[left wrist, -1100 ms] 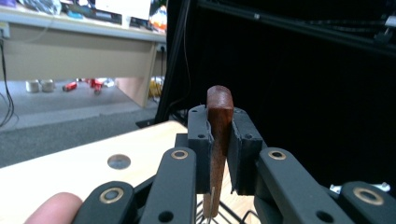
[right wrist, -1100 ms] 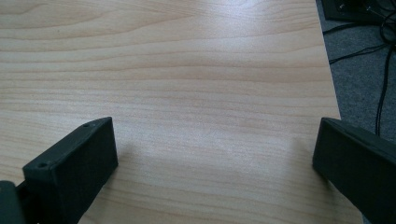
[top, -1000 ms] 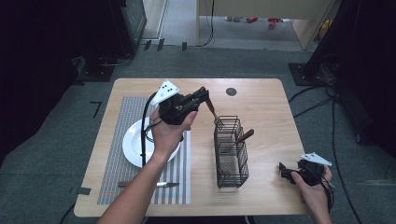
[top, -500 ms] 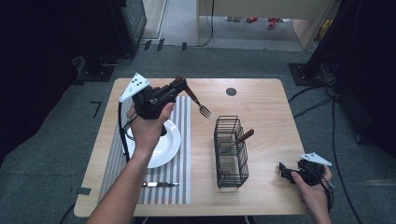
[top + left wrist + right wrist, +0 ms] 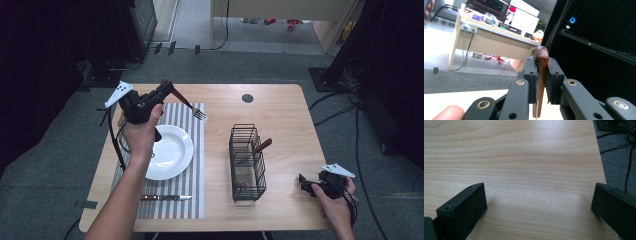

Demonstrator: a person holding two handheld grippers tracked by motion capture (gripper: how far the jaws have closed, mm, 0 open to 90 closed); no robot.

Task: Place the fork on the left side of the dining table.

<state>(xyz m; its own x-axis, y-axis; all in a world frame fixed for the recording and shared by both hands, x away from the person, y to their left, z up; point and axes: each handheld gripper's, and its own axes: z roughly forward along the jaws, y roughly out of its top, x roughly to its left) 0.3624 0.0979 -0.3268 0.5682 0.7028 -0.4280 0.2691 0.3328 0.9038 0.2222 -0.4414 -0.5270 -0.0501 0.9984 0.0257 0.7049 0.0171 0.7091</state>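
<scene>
We see our left gripper (image 5: 167, 89) with its black jaws clamped on the smooth, rounded brown wooden handle of a fork (image 5: 192, 108); the metal tines hang in the air above the striped grey placemat (image 5: 192, 192), past the far rim of the round white plate (image 5: 177, 150). A knife (image 5: 165, 197) with a dark handle lies flat on the mat near its front edge. To the right stands a black wire basket (image 5: 246, 165) holding another wooden-handled utensil (image 5: 261, 146). Our right gripper (image 5: 304, 183) rests low on the pale grained table (image 5: 529, 157), jaws wide apart with nothing between them.
</scene>
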